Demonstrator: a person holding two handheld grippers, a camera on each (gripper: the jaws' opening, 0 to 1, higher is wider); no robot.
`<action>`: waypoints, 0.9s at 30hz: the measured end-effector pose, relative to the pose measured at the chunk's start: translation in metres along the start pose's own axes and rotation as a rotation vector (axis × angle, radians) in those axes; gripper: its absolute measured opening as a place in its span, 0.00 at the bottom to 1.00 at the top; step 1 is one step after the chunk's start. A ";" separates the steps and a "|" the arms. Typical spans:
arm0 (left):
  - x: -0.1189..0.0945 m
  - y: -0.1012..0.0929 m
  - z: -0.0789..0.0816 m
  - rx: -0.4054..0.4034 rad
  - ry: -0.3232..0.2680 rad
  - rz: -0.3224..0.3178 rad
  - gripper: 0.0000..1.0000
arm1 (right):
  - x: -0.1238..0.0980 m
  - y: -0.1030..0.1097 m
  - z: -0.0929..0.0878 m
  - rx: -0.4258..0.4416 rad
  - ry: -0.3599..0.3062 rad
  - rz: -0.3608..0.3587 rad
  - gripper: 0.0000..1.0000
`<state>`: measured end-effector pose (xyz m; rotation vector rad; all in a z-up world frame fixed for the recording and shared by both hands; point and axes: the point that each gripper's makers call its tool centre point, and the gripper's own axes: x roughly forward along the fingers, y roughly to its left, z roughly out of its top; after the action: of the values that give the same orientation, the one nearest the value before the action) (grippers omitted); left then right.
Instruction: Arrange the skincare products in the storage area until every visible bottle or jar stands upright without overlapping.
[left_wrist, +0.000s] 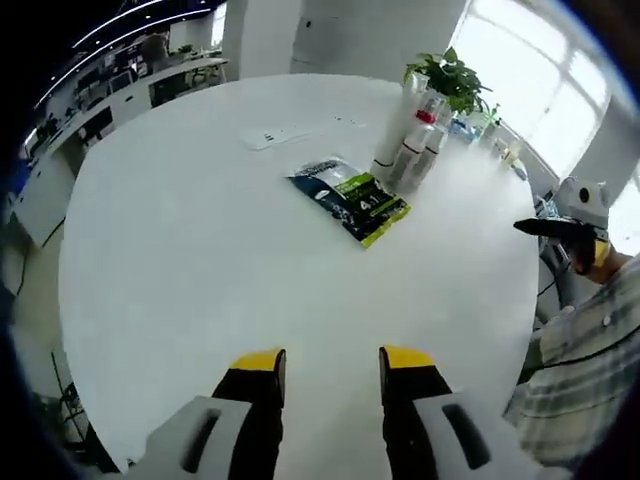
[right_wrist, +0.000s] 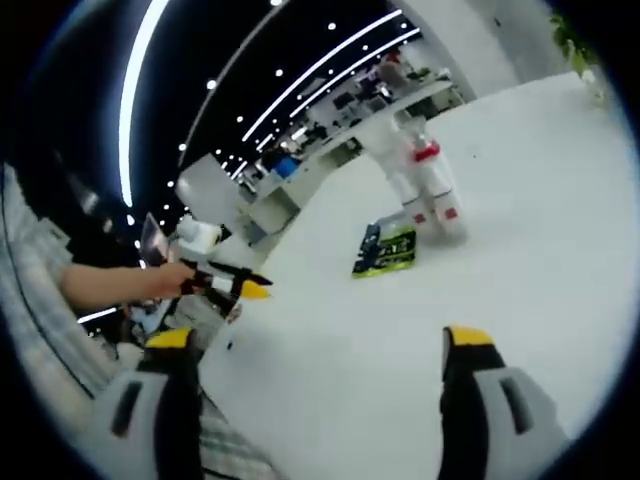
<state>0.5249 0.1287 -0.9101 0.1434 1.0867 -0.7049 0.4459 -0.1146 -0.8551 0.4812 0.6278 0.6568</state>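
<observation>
In the left gripper view I see my left gripper (left_wrist: 332, 362) hovering over the near part of a round white table (left_wrist: 200, 250), its yellow-tipped jaws spread apart with nothing between them. The skincare bottles (left_wrist: 412, 140) stand upright in a tight cluster at the far right side of the table, white with red bands on at least one; I cannot count them exactly or tell whether they touch one another. Just beside the cluster, toward me, a flat dark packet with a green label (left_wrist: 352, 200) lies on the table surface, apart from the bottles by a narrow gap. Farther back, a flat white strip-shaped object (left_wrist: 290, 131) lies on the table; I cannot identify it. A potted green plant (left_wrist: 452, 78) sits behind the bottles at the table edge. In the right gripper view my right gripper (right_wrist: 320, 350) is held at the table edge, its jaws spread wide and empty. The same bottles (right_wrist: 425, 185) appear upright beyond it, with the packet (right_wrist: 386, 250) lying just beside them on the table (right_wrist: 520, 250). The left gripper (right_wrist: 228, 282) enters that view from the left, held by a hand (right_wrist: 150, 280). A plaid sleeve (left_wrist: 580, 370) shows at the right of the left gripper view.
</observation>
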 end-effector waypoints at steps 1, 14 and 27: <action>-0.004 0.002 -0.004 0.000 -0.002 0.009 0.39 | 0.002 -0.001 -0.003 -0.030 0.020 -0.006 0.99; -0.047 0.049 -0.086 -0.062 0.096 0.168 0.50 | 0.024 0.020 -0.007 -0.054 0.073 0.054 0.99; -0.070 0.080 -0.153 -0.342 0.165 0.318 0.63 | 0.027 0.016 -0.011 -0.089 0.113 0.036 0.99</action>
<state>0.4365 0.2895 -0.9419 0.0786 1.2912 -0.2187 0.4488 -0.0821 -0.8641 0.3750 0.6951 0.7465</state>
